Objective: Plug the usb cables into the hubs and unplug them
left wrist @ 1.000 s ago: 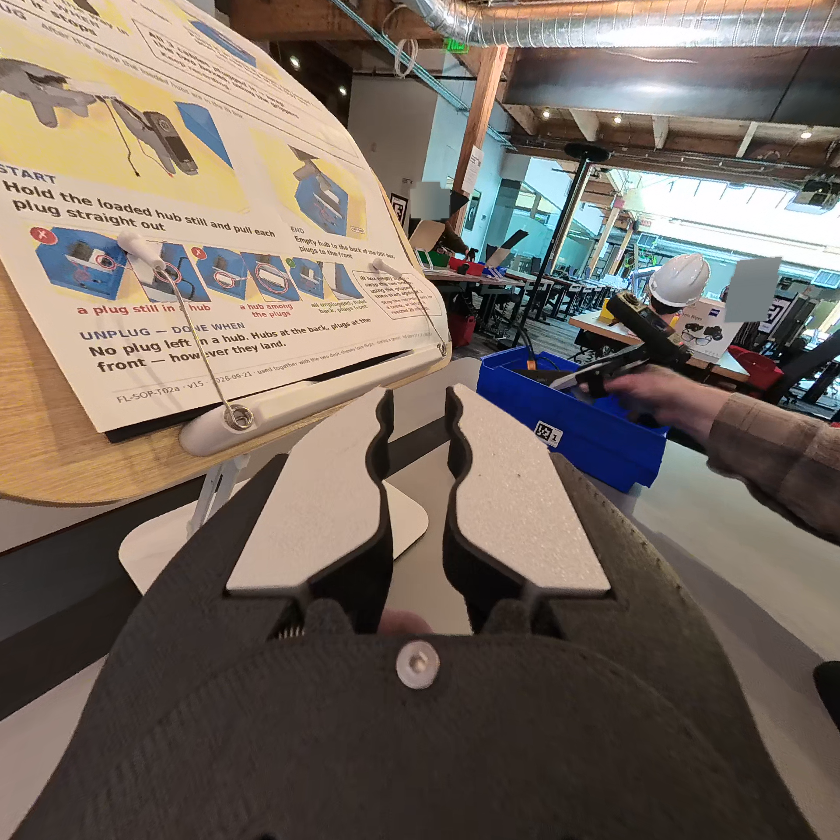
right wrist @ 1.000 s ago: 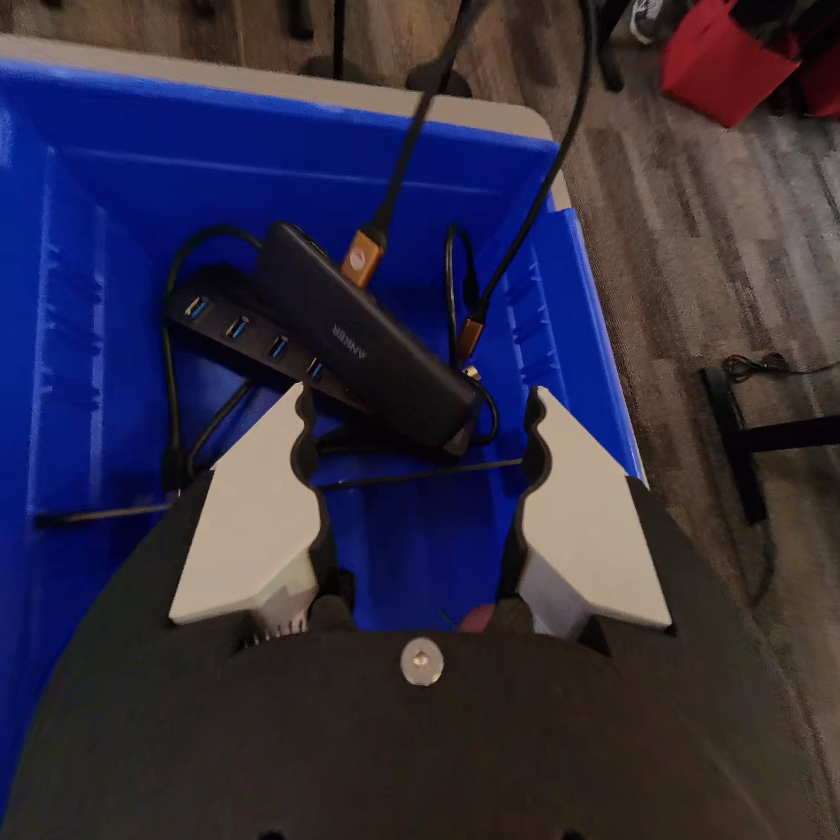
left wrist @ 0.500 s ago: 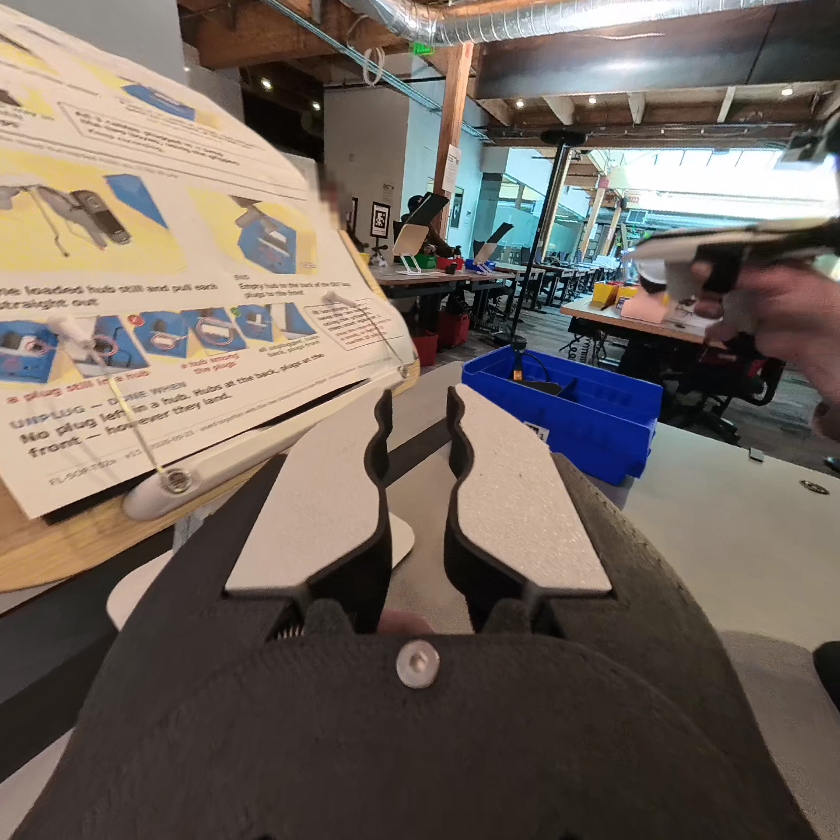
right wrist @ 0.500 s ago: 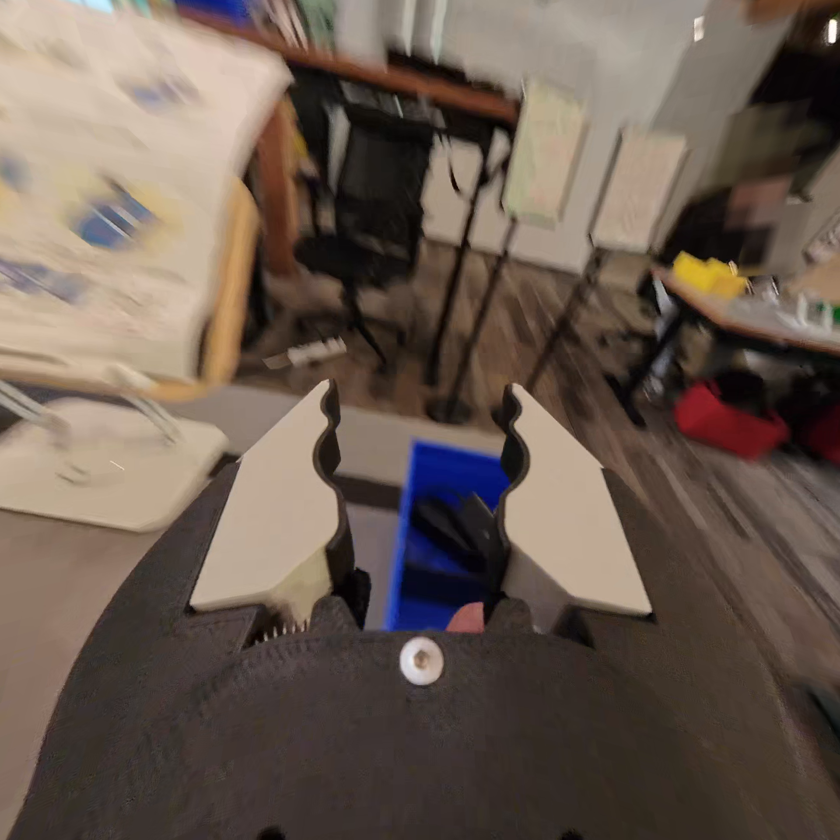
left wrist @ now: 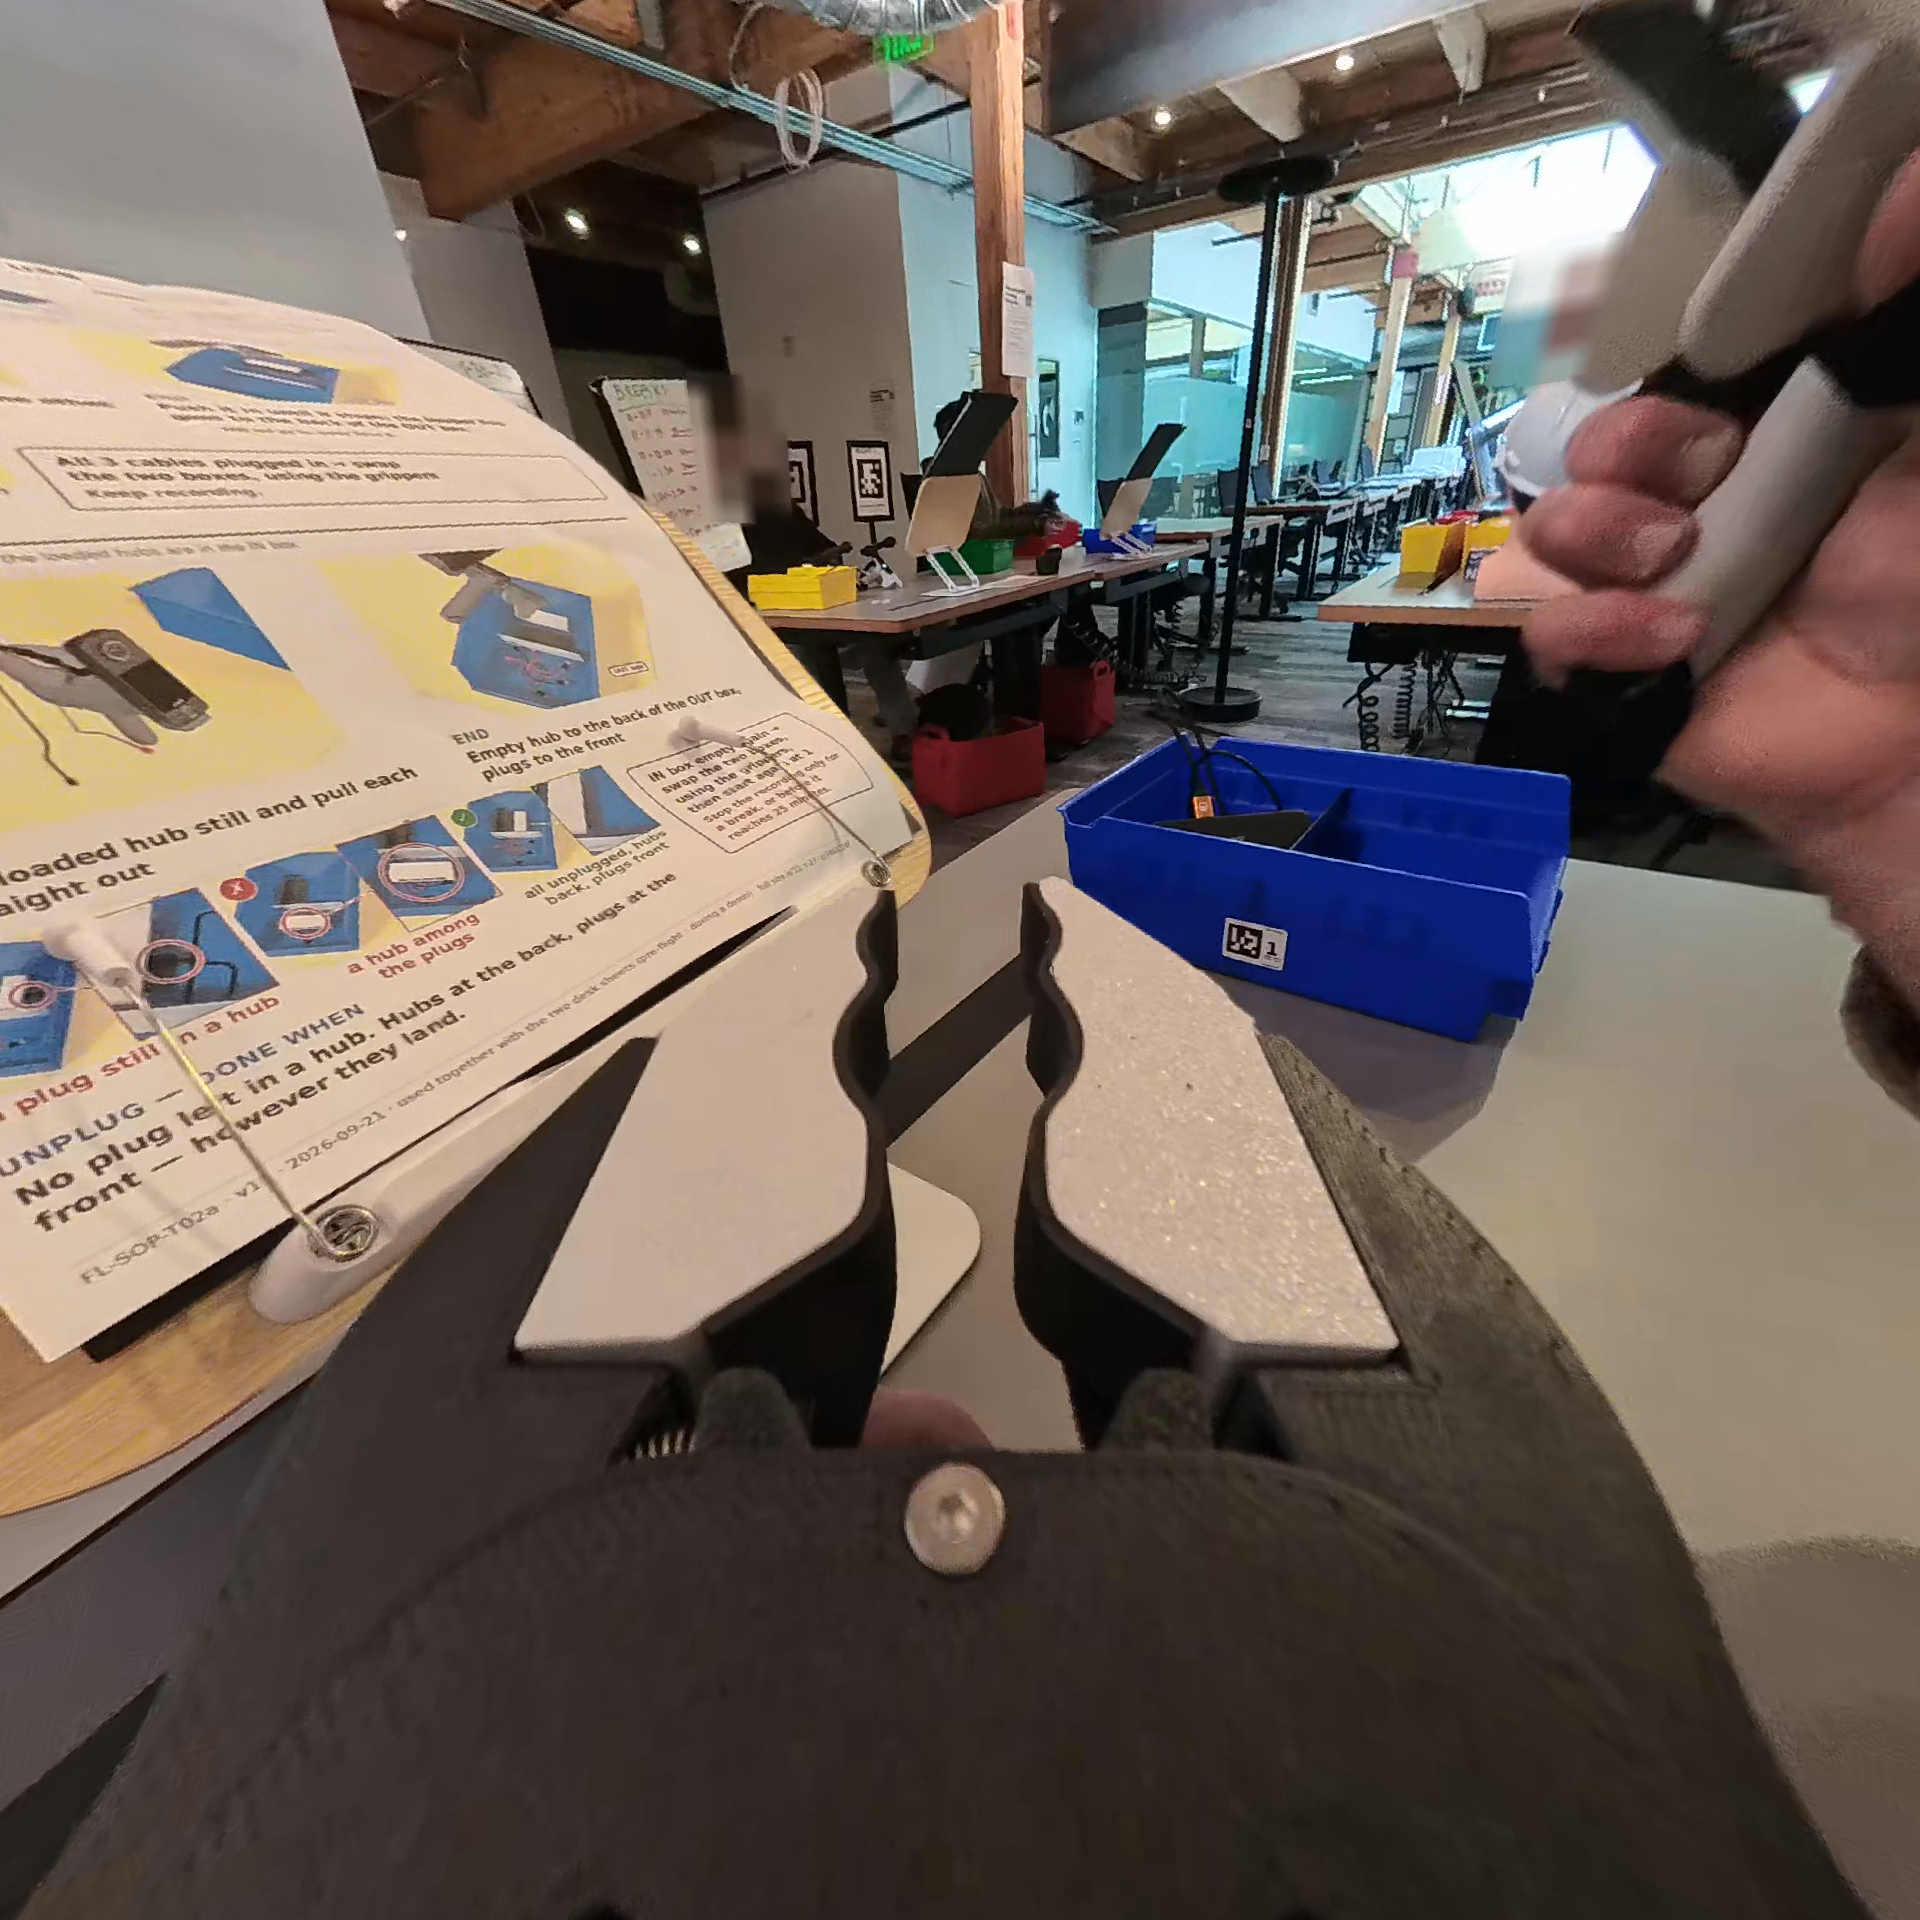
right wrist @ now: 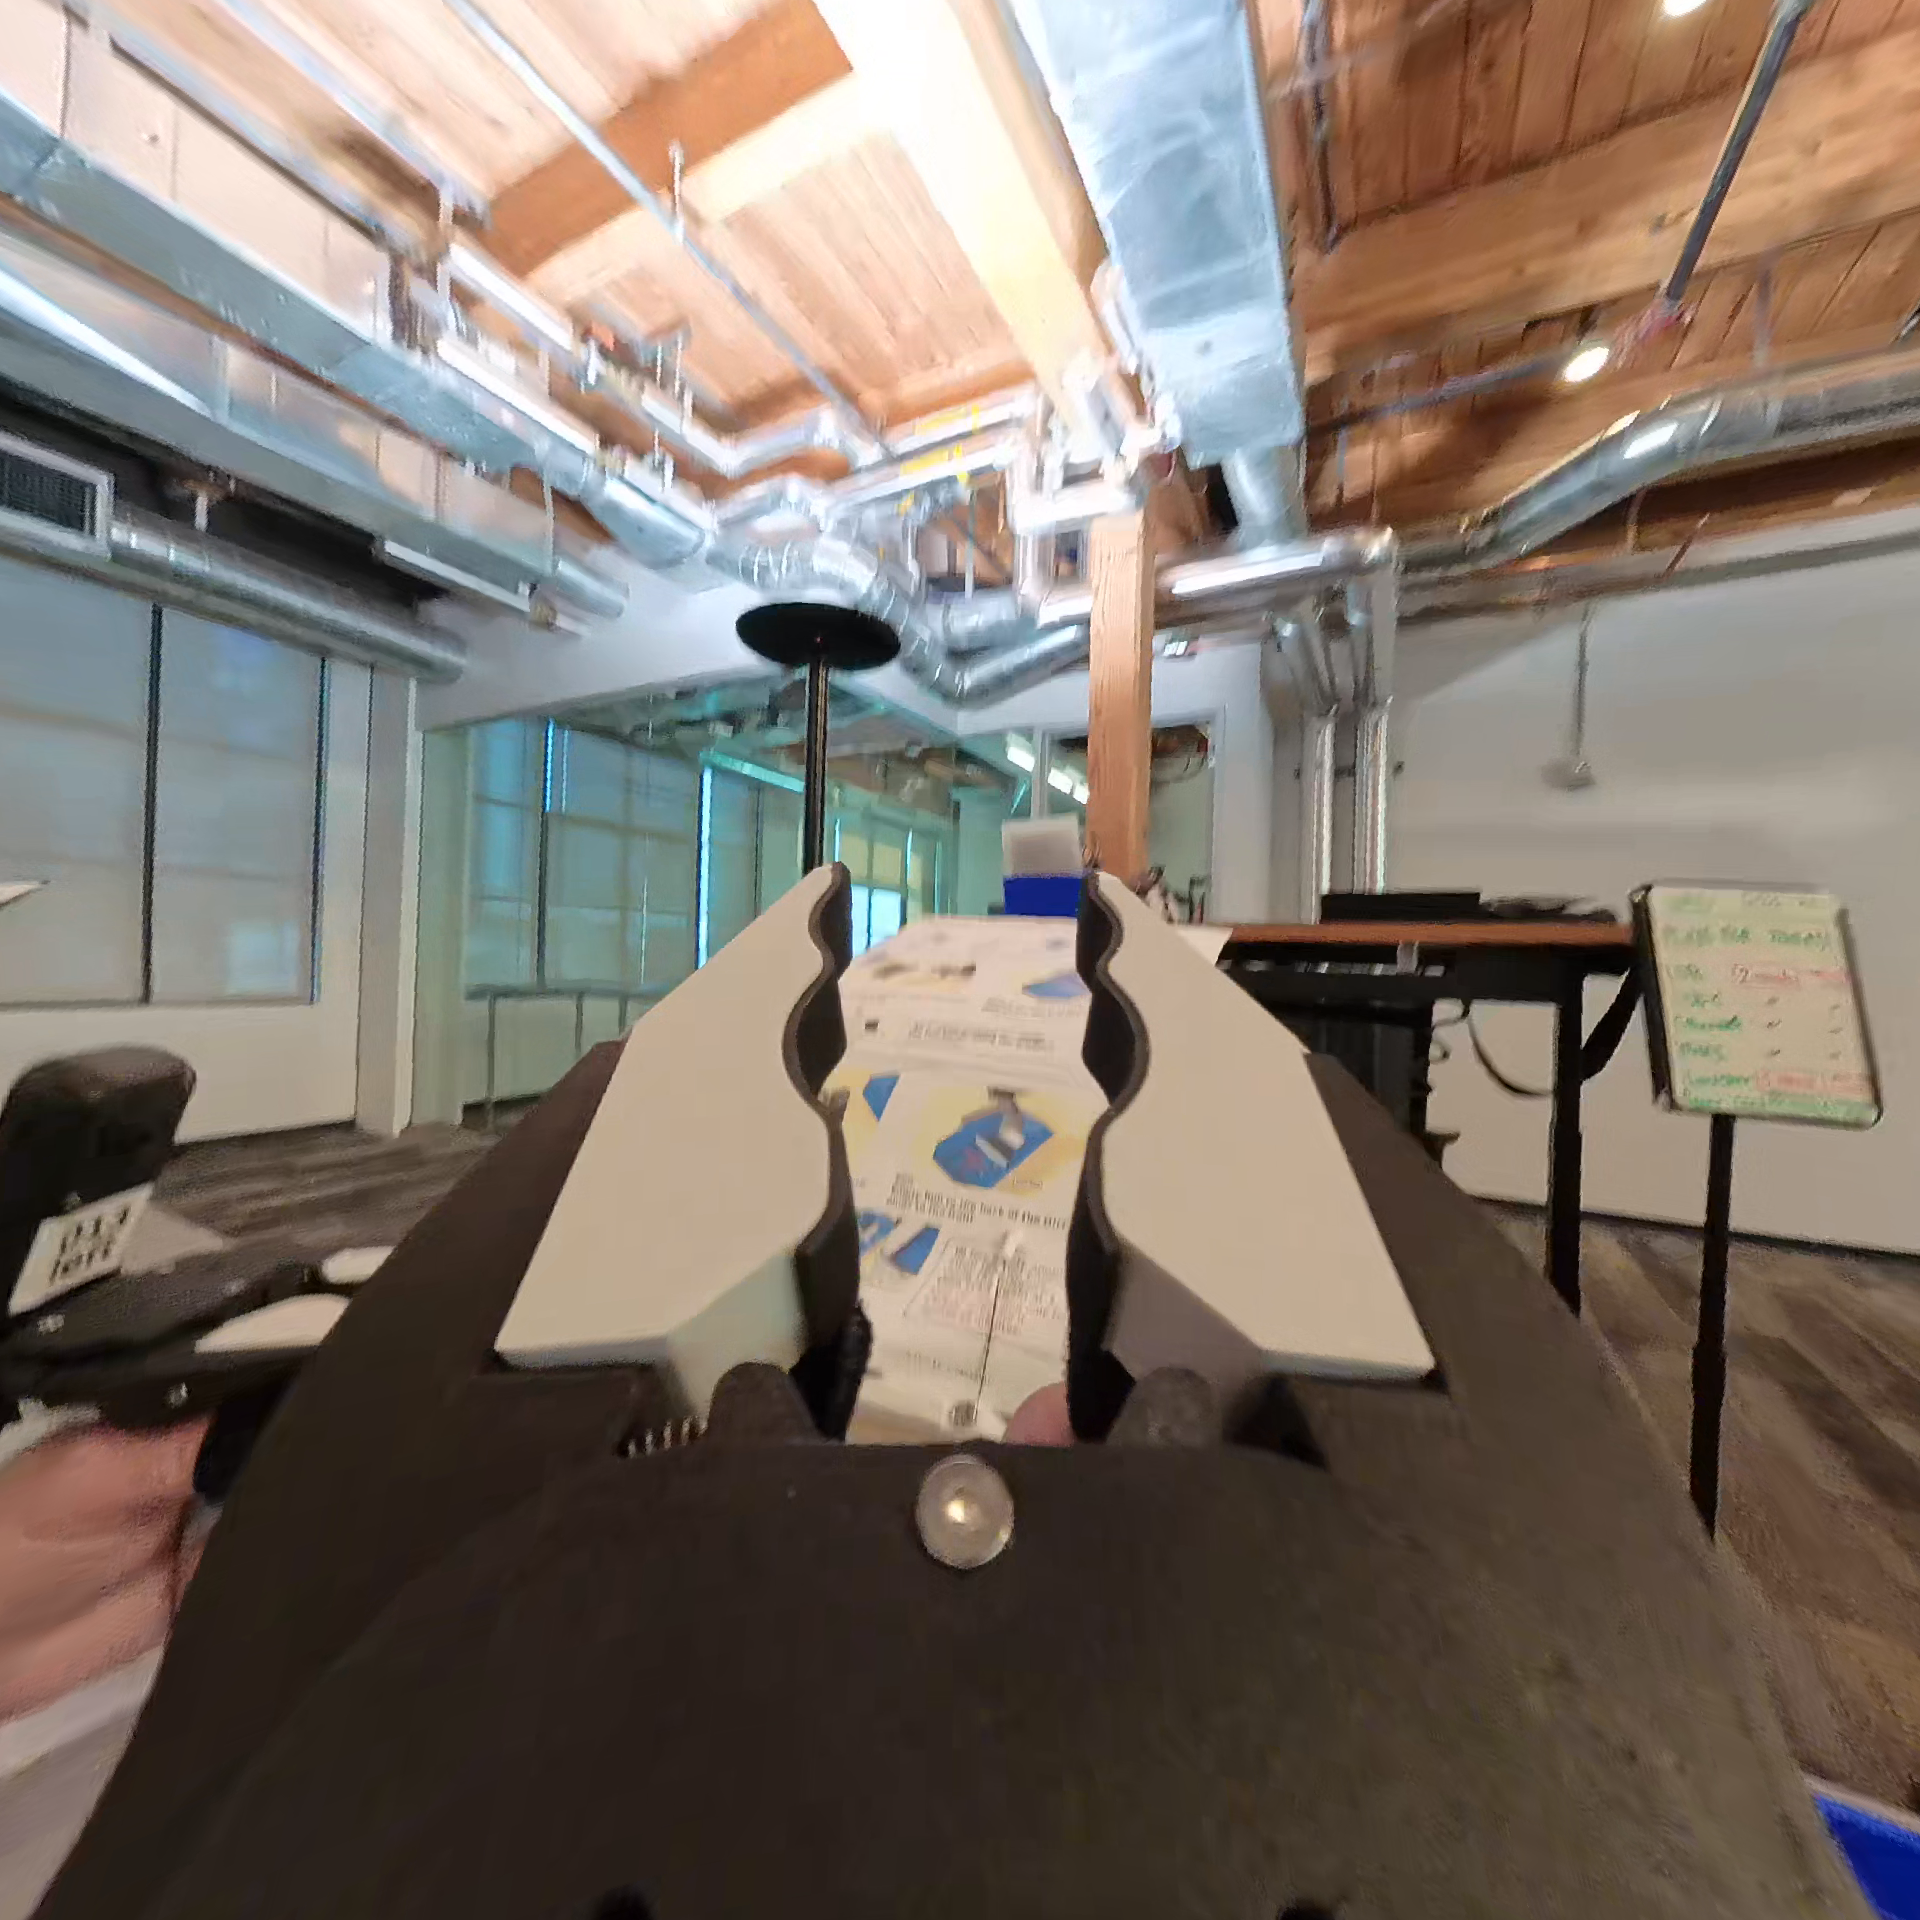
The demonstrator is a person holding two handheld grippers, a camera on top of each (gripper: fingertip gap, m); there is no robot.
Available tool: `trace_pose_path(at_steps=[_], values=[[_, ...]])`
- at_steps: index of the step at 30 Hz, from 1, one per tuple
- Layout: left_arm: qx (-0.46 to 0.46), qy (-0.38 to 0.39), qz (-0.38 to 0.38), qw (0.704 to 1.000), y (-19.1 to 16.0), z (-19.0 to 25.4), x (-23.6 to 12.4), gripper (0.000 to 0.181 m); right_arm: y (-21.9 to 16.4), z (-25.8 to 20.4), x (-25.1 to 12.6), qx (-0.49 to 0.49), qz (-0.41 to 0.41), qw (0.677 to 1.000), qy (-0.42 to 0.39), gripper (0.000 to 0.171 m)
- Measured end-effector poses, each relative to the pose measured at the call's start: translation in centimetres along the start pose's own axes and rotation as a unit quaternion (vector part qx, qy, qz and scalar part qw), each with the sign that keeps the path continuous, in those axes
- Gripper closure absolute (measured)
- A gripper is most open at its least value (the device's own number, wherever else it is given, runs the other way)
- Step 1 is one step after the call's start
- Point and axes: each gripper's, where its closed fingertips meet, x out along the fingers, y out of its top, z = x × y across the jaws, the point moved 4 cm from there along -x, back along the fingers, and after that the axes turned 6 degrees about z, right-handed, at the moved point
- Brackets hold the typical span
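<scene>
Open-plan workshop, grey table (left wrist: 1662,1195) w/ blue bin (left wrist: 1351,914); right gripper (right wrist: 961,914) swung up from bin, empty, parted; left gripper (left wrist: 956,925) ajar, empty.

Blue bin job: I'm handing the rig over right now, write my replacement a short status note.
Left gripper: open, empty, low over the table, pointing toward the blue bin.
Right gripper: open, empty, raised and aimed at the instruction sheet, away from the bin.
Bin sits on the grey table; a dark hub with an orange-tipped plug at it lies in the rear compartment.
Done: cannot tell. Left: hold the hub, pull each plug.
</scene>
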Motion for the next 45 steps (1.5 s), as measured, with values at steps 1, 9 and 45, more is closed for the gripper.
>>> trace_pose_path(at_steps=[1, 9, 45], values=[[-0.004, 0.003, 0.003, 1.000, 0.0, -0.2, 0.0, 0.159, -1.0, 0.1, 0.3, 0.003, -0.020, 1.000, 0.006, 0.128], [0.002, 0.031, 0.022, 0.999, 0.5, -1.0, -0.5, 0.164, -10.3, -3.5, 1.8, -0.104, -0.183, 0.977, 0.031, 0.159], [0.166, 0.284, -0.059, 0.942, 10.6, -5.1, -19.1, 0.121, 4.2, 5.8, -2.3, -0.101, -0.060, 0.979, -0.169, 0.089]])
